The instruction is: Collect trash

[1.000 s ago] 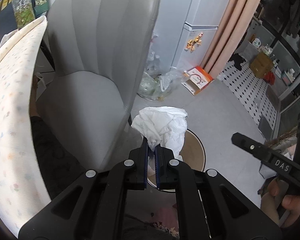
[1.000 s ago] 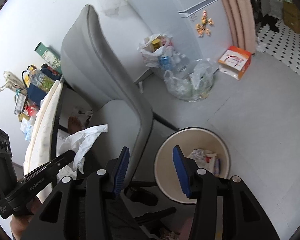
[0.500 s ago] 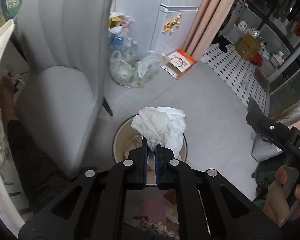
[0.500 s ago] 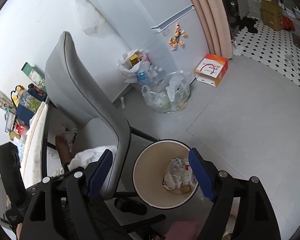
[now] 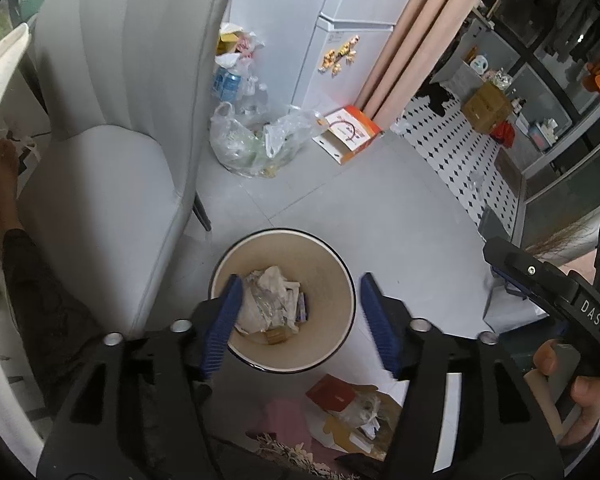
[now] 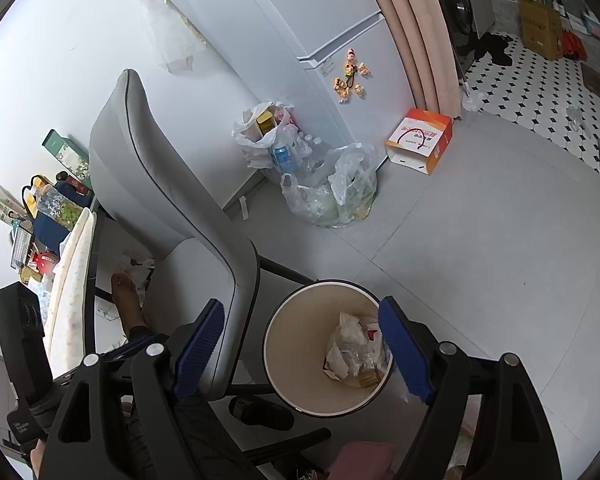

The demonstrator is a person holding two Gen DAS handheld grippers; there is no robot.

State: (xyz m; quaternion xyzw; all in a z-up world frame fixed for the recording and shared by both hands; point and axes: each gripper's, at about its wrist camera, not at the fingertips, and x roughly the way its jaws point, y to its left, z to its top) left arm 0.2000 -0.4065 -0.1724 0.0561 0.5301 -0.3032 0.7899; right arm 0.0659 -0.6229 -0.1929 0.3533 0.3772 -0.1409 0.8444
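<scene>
A round cream waste bin [image 5: 332,268] with a dark rim stands on the grey floor beside a grey chair; it also shows in the right wrist view [image 6: 288,344]. Crumpled white tissue and wrappers [image 5: 268,304] lie inside it, also visible in the right wrist view [image 6: 352,352]. My left gripper [image 5: 300,320] is open and empty, its blue pads straddling the bin from above. My right gripper [image 6: 304,352] is open and empty, above the bin and the chair's edge.
The grey chair [image 5: 112,120] stands left of the bin. Clear plastic bags of bottles [image 5: 252,144] and an orange-white paper bag [image 5: 348,132] lie by the white fridge [image 6: 300,32]. Paper scraps and a red carton [image 5: 340,396] lie on the floor near me.
My left gripper opened and let go of the white tissue wad, which now lies in the bin. The right gripper opened wider and moved over the bin.
</scene>
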